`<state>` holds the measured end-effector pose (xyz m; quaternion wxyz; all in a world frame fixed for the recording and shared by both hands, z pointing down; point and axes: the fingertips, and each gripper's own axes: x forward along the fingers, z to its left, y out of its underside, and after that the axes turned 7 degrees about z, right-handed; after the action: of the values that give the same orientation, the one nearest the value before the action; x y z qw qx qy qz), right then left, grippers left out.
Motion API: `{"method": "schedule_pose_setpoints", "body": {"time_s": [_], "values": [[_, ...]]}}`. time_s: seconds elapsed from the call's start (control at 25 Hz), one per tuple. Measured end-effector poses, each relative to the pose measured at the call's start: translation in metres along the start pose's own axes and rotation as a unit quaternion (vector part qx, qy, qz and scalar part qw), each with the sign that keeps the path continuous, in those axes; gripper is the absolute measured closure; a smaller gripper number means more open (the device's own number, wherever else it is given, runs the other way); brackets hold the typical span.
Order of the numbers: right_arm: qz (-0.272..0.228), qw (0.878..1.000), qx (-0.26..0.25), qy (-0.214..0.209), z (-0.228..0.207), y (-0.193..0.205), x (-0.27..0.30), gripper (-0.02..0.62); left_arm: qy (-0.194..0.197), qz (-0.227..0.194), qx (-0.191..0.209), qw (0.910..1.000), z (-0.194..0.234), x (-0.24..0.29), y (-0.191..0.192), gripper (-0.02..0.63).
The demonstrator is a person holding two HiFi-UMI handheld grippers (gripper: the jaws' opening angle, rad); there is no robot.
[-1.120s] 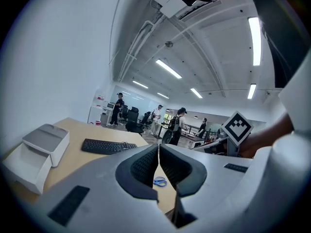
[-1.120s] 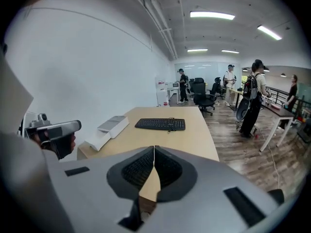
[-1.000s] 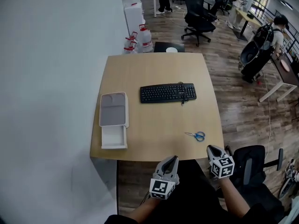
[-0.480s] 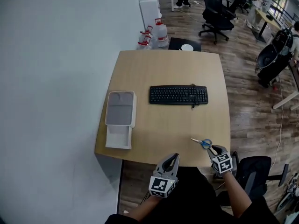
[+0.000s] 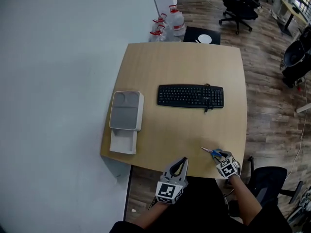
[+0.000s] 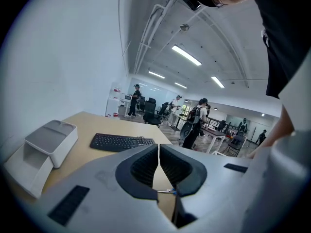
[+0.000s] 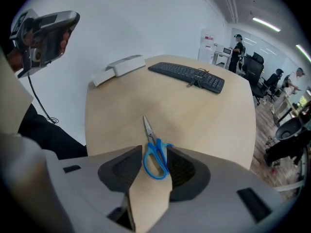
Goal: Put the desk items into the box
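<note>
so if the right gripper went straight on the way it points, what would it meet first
Likely the blue scissors: their handles lie between the right gripper's jaws, which have just been opening, with the table right under them.

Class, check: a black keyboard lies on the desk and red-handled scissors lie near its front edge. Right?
No: the scissors have blue handles, not red; the right gripper view shows it. The black keyboard does lie on the desk, the scissors near its front edge.

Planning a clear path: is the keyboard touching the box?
Apart. The head view shows bare tabletop between the keyboard and the box.
</note>
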<state>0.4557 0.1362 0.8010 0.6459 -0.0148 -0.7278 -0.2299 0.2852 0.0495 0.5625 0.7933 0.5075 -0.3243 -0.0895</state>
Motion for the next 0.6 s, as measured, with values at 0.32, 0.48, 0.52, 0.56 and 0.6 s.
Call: {"method": "schedule_pose_setpoints", "body": {"time_s": [0.32, 0.48, 0.52, 0.56, 0.6], "values": [[0.070, 0.994, -0.083, -0.016, -0.012, 0.013, 0.034, 0.380, -0.036, 0.050, -0.003, 0.9981, 0.014, 0.022, 0.006, 0.584], [0.081, 0.991, -0.102, -0.019, -0.011, 0.014, 0.035, 0.387, -0.050, 0.059, -0.008, 0.9969, 0.018, 0.027, 0.006, 0.584], [0.082, 0.991, -0.105, -0.020, -0.010, 0.014, 0.035, 0.388, -0.053, 0.060, -0.010, 0.9968, 0.019, 0.028, 0.006, 0.584], [0.082, 0.991, -0.108, -0.020, -0.010, 0.013, 0.035, 0.391, -0.056, 0.061, -0.013, 0.9965, 0.020, 0.030, 0.007, 0.584], [0.083, 0.990, -0.111, -0.020, -0.010, 0.013, 0.034, 0.393, -0.057, 0.063, -0.014, 0.9963, 0.021, 0.031, 0.007, 0.584]]}}
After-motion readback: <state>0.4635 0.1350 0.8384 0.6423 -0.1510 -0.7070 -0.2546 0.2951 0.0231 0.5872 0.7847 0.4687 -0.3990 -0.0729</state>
